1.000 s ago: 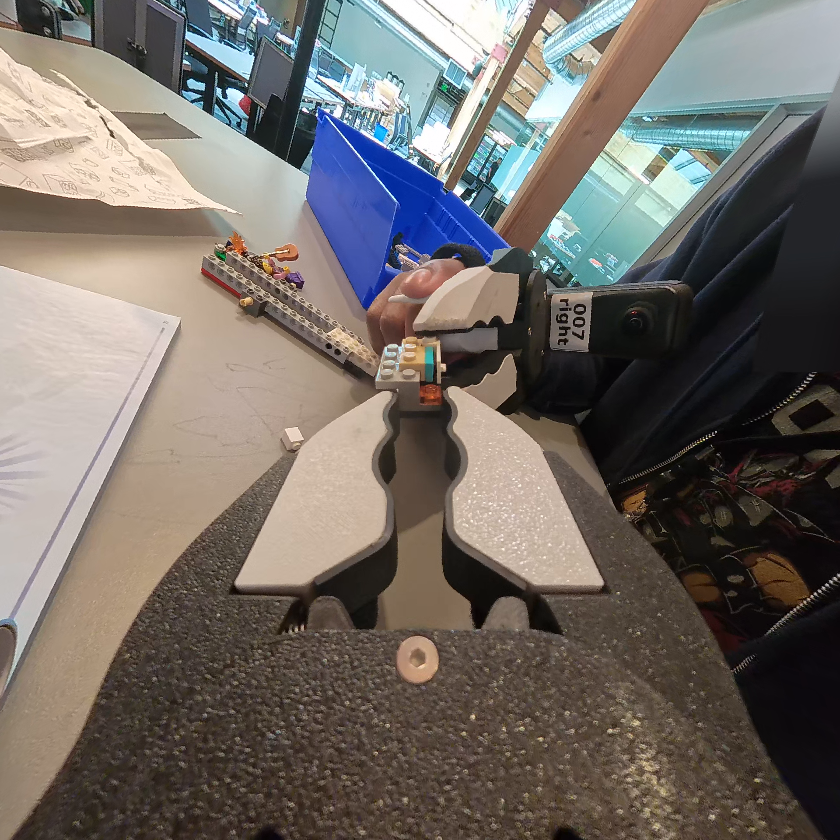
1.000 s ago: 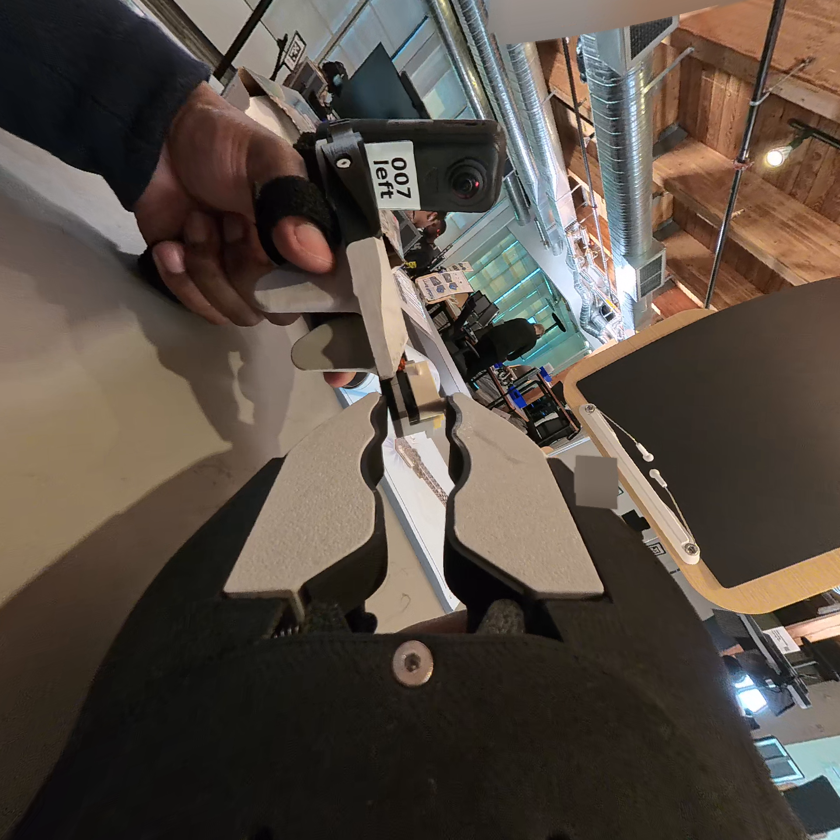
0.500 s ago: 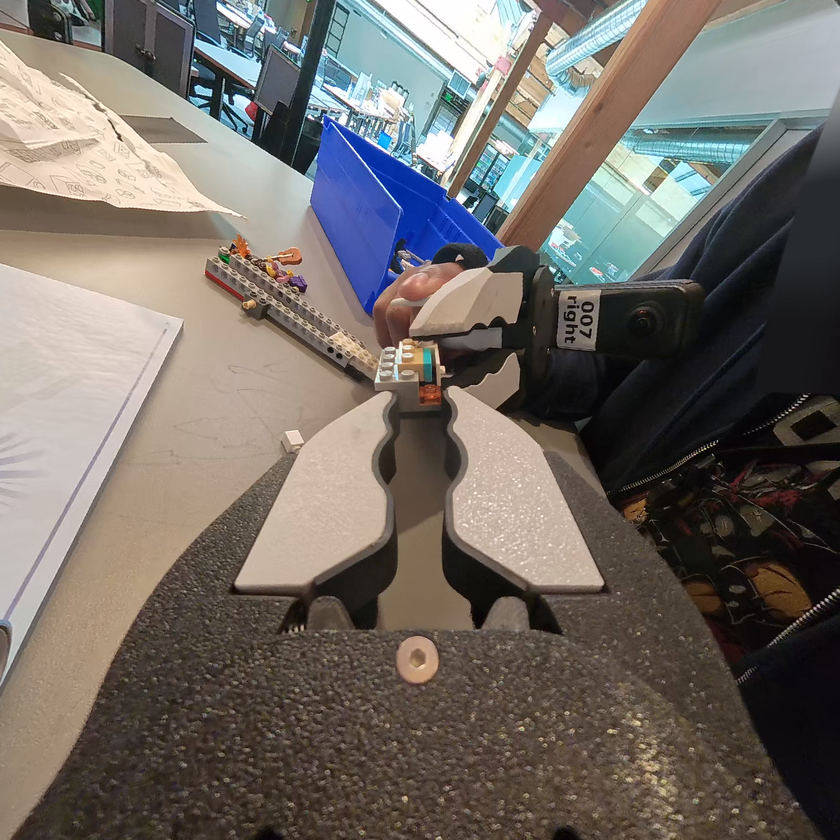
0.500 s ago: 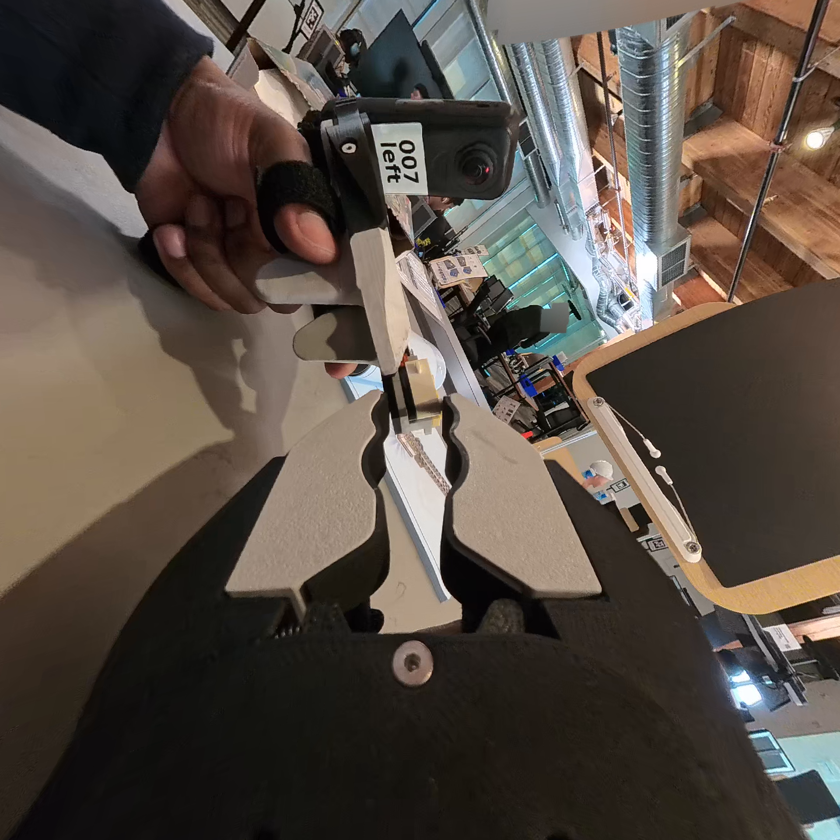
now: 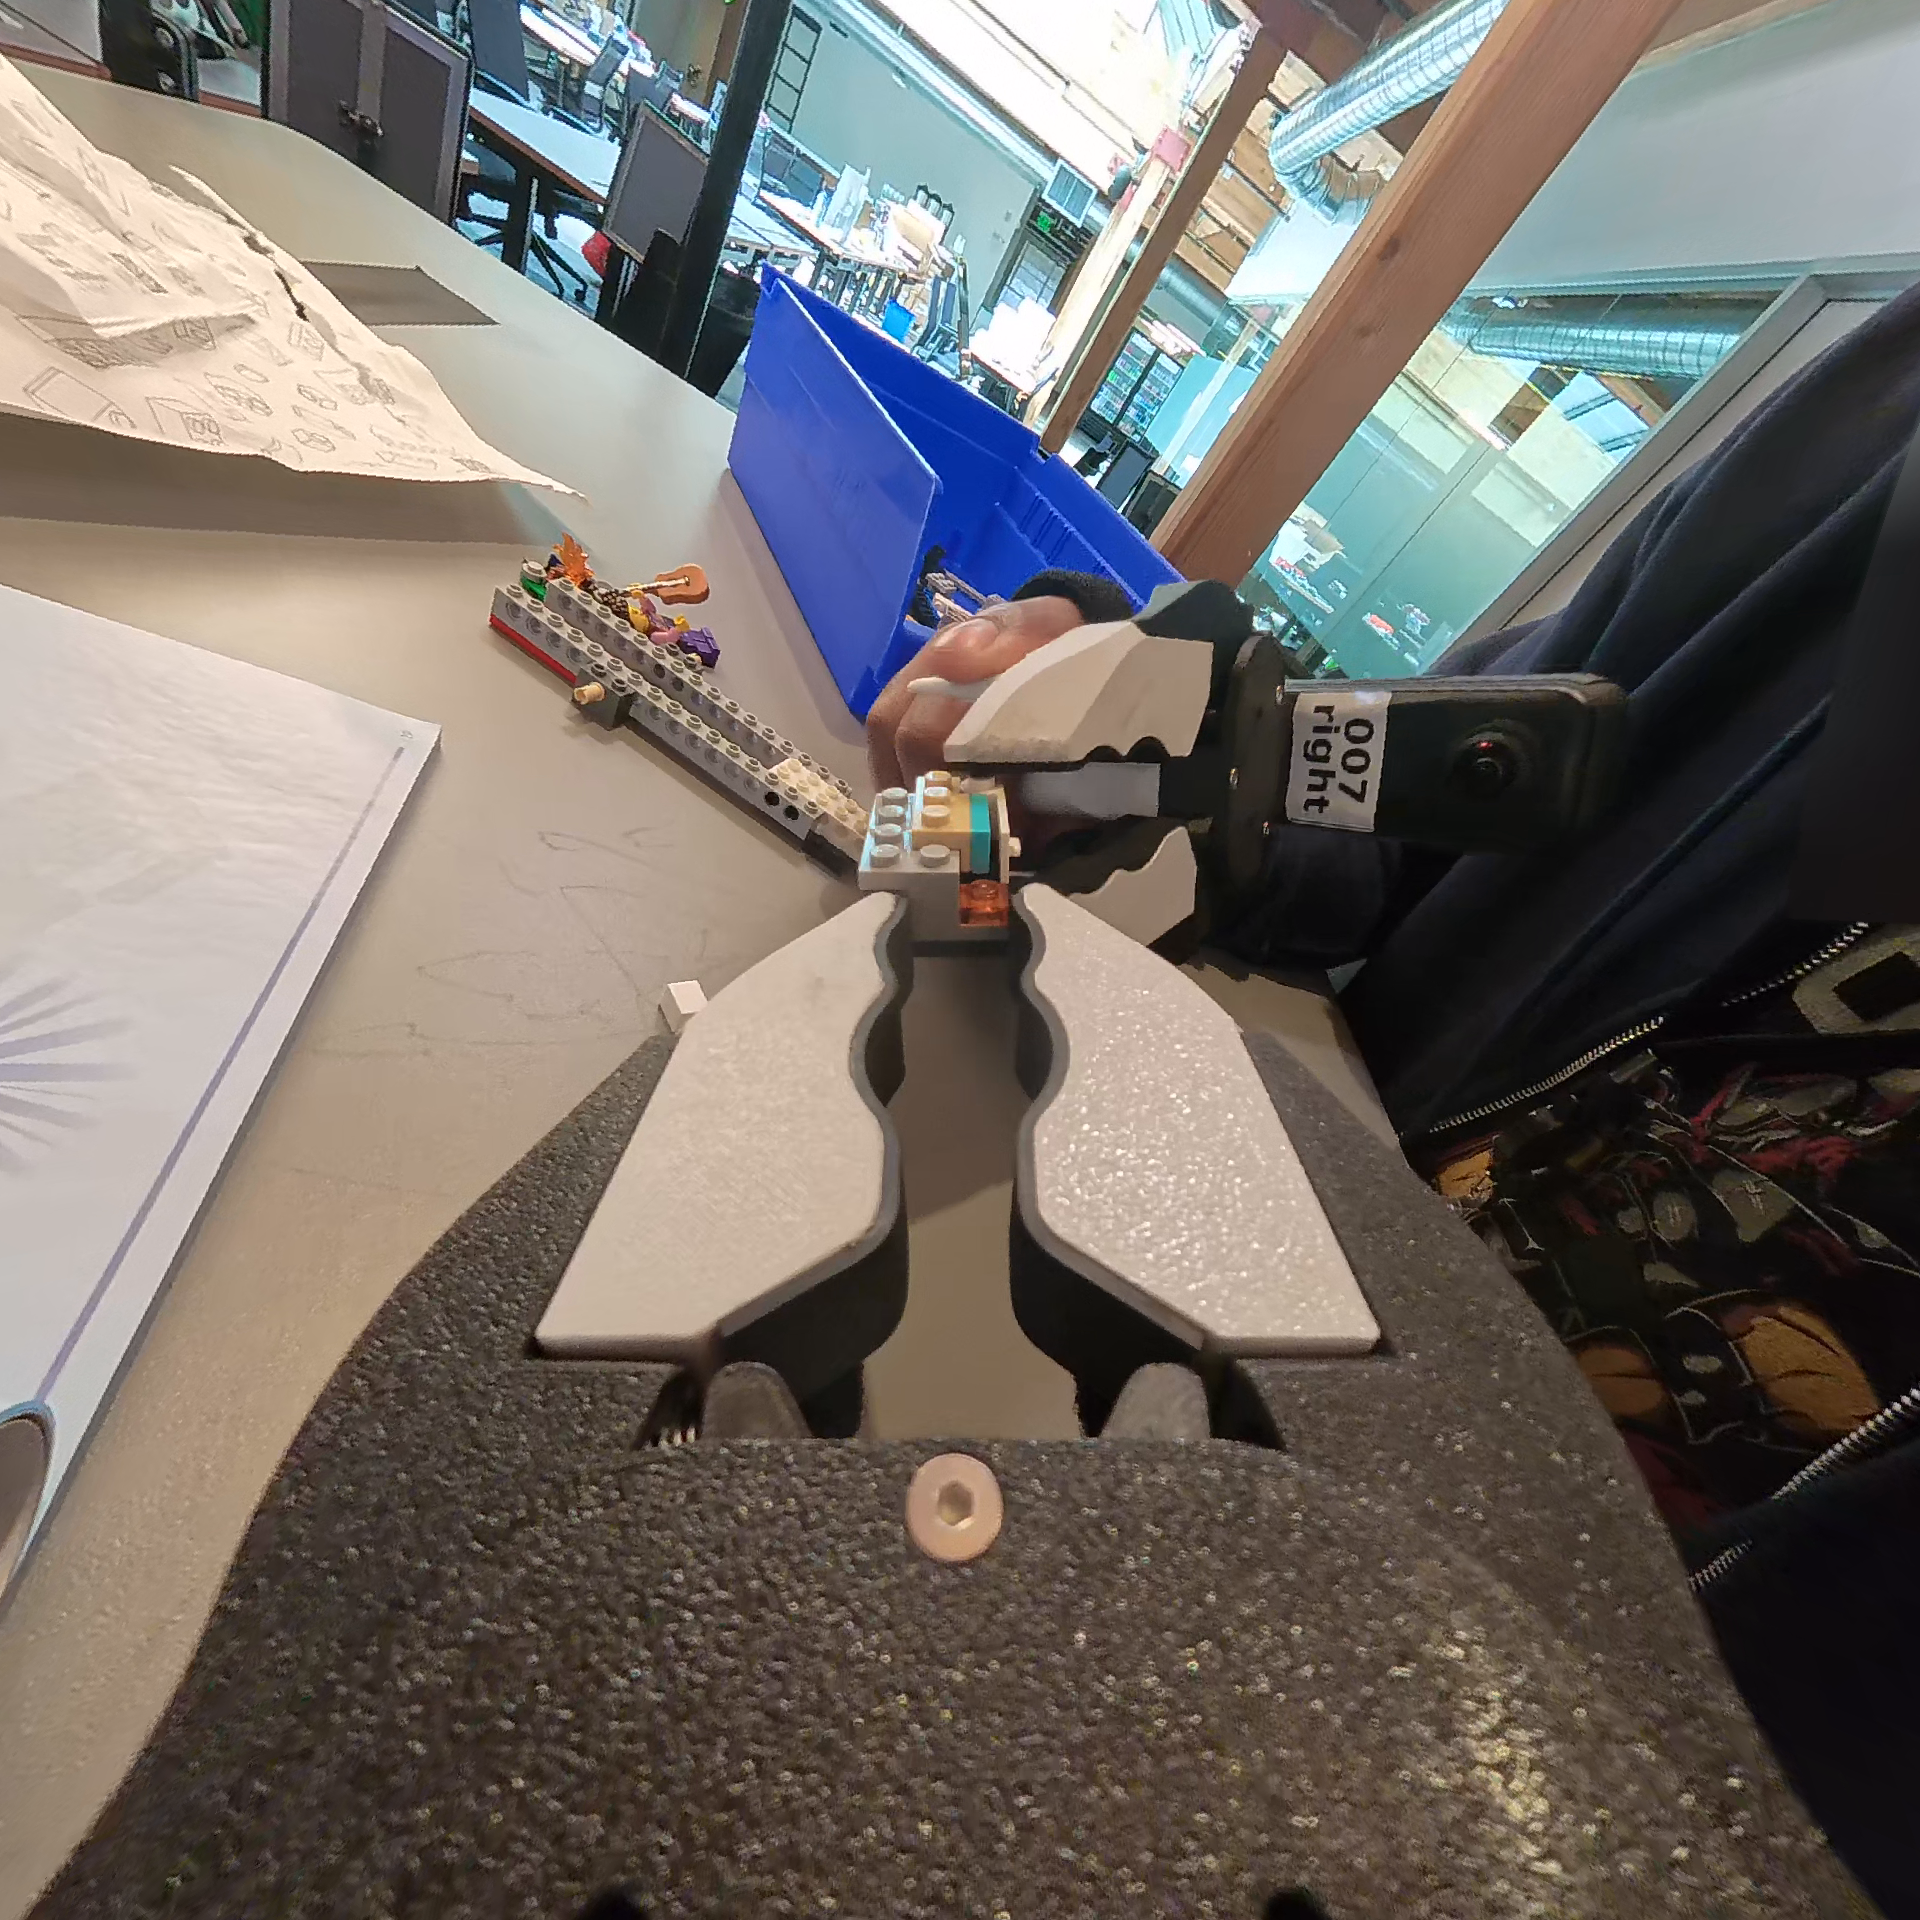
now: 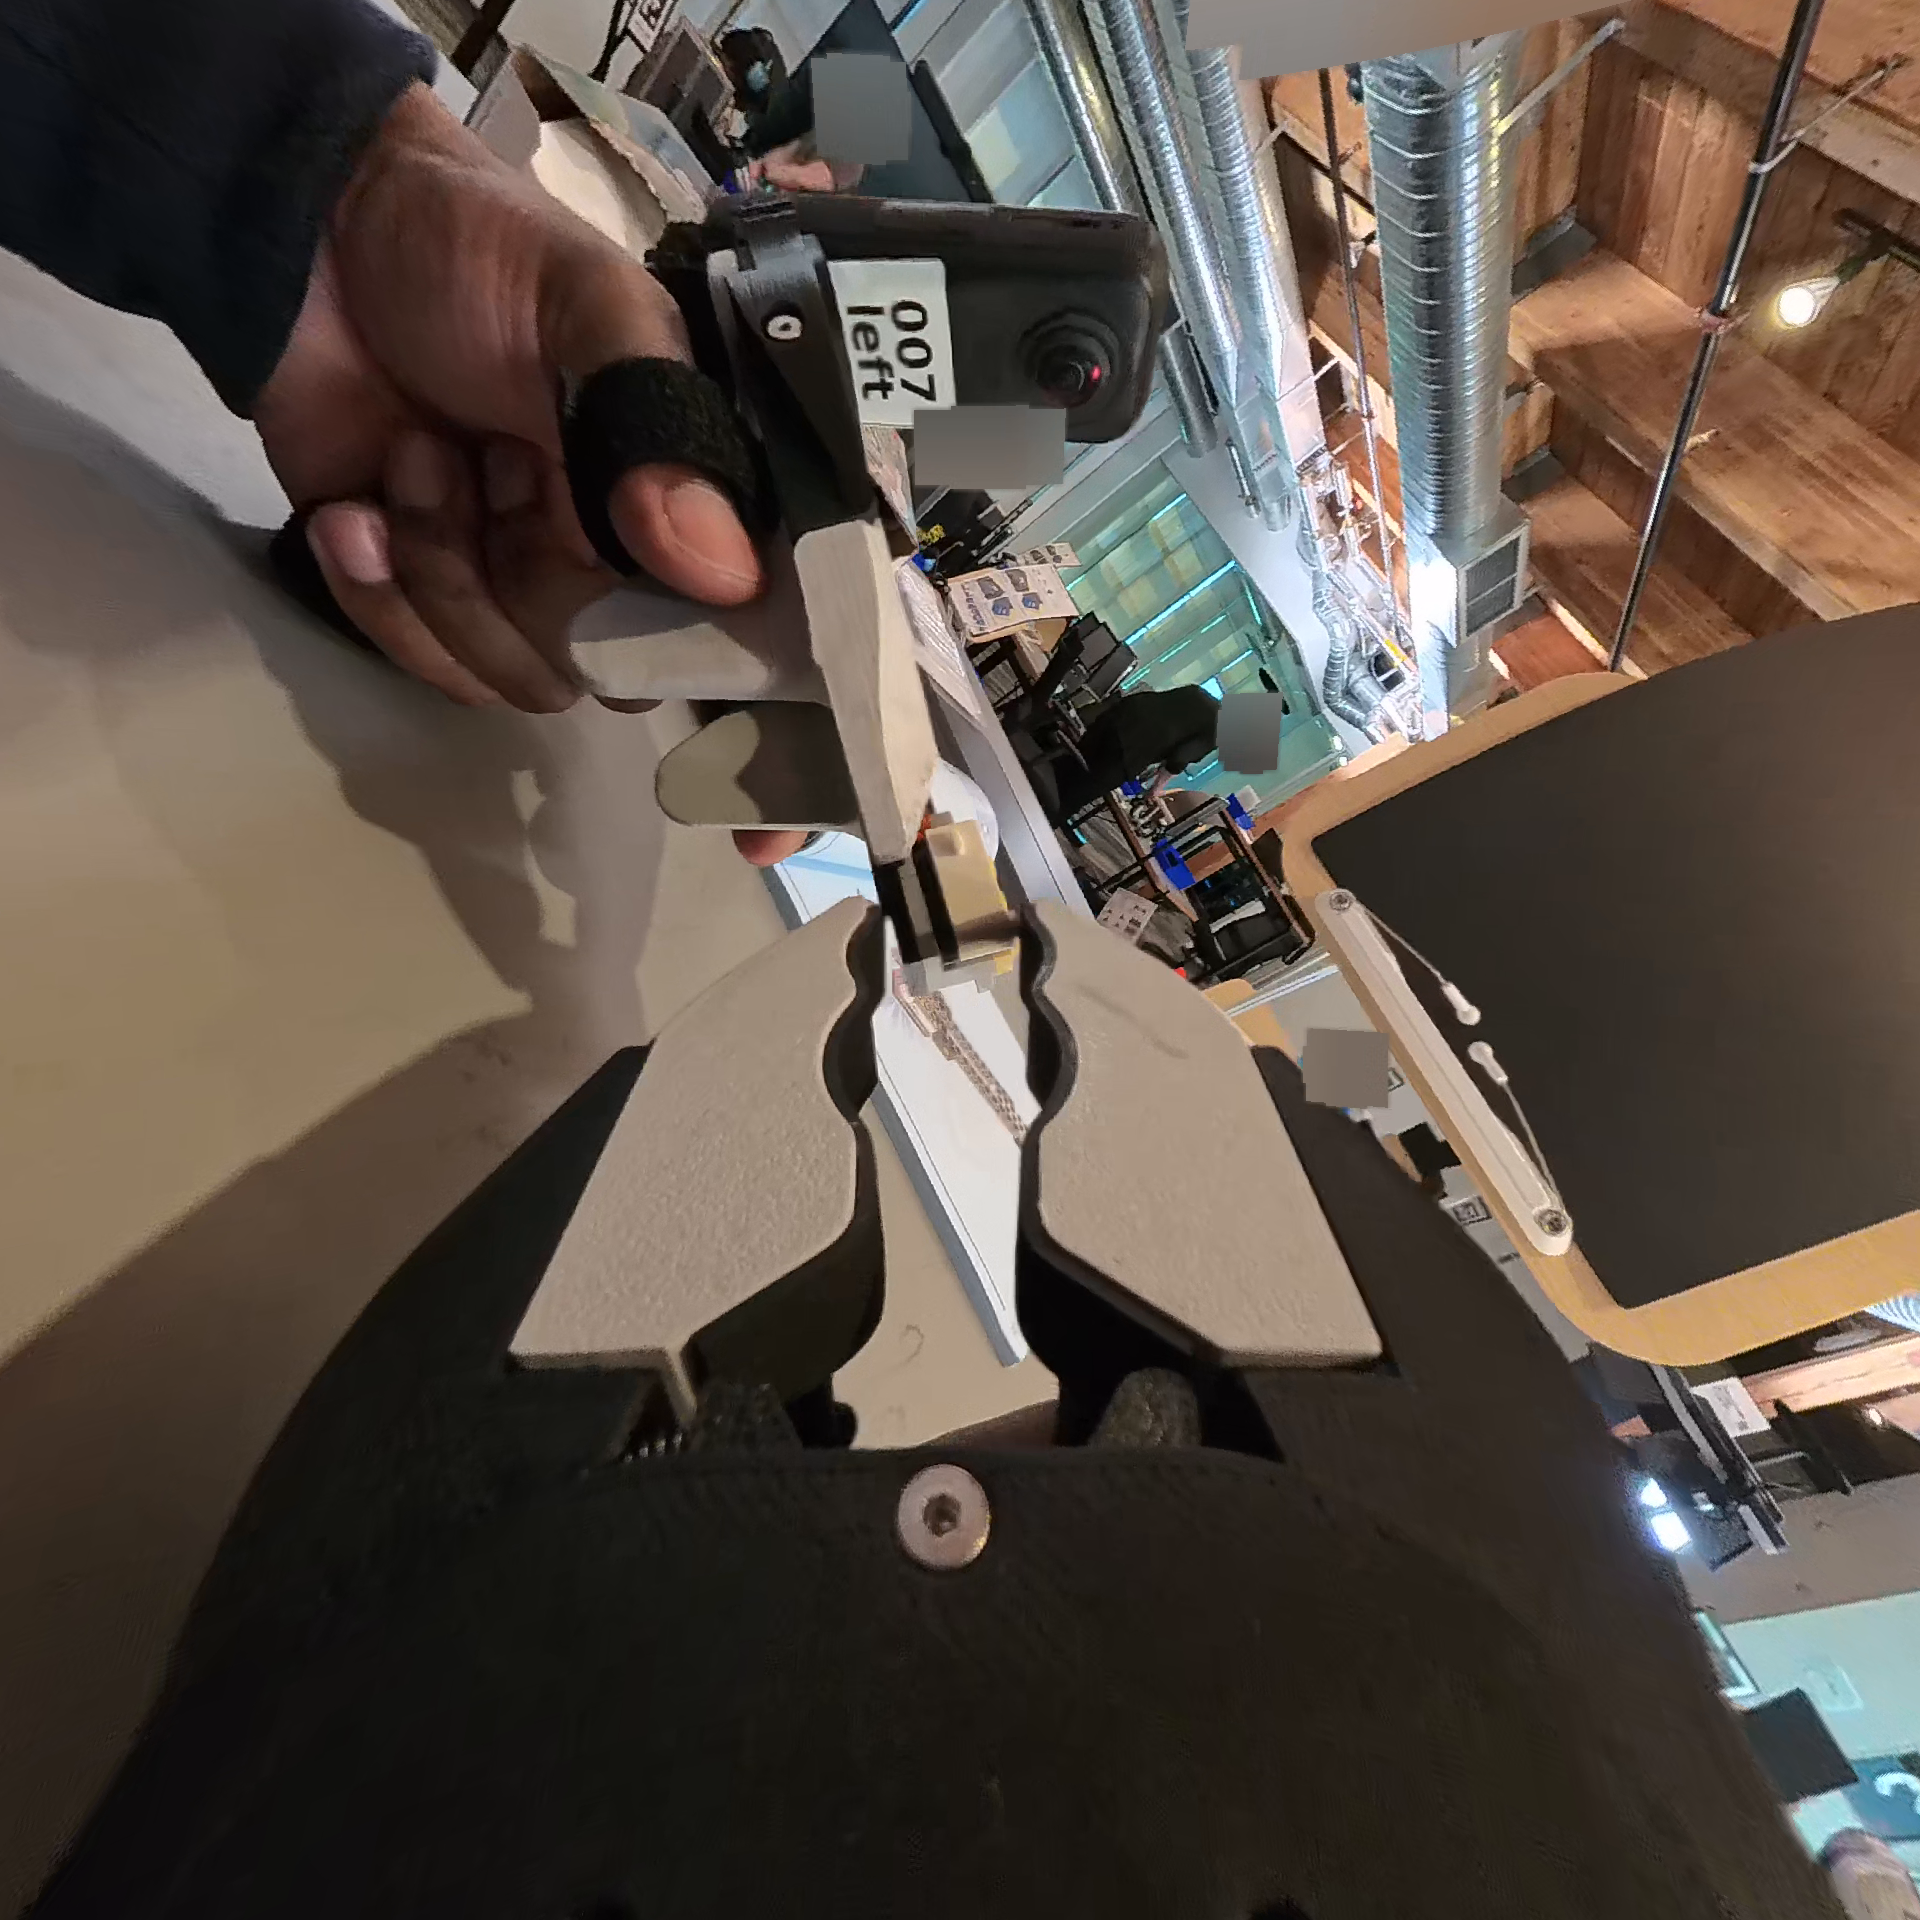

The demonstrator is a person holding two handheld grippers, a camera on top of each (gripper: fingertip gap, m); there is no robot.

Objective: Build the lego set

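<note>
The small brick cluster [image 5: 940, 847] hangs above the tabletop's near edge, pinched at its base by the left gripper [image 5: 958, 920]. The right gripper [image 6: 951, 940] brackets its far end, though I can't tell whether it presses. It looks light, stiff and prone to popping apart; best held by the grey base. Behind lie a long brick strip [image 5: 665, 707] and a blue bin [image 5: 831, 488].

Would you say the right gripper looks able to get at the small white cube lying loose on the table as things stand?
Probably not right away. The right gripper sits at the small brick assembly that the left gripper clamps, and the left gripper's fingers lie between it and the white cube.
</note>
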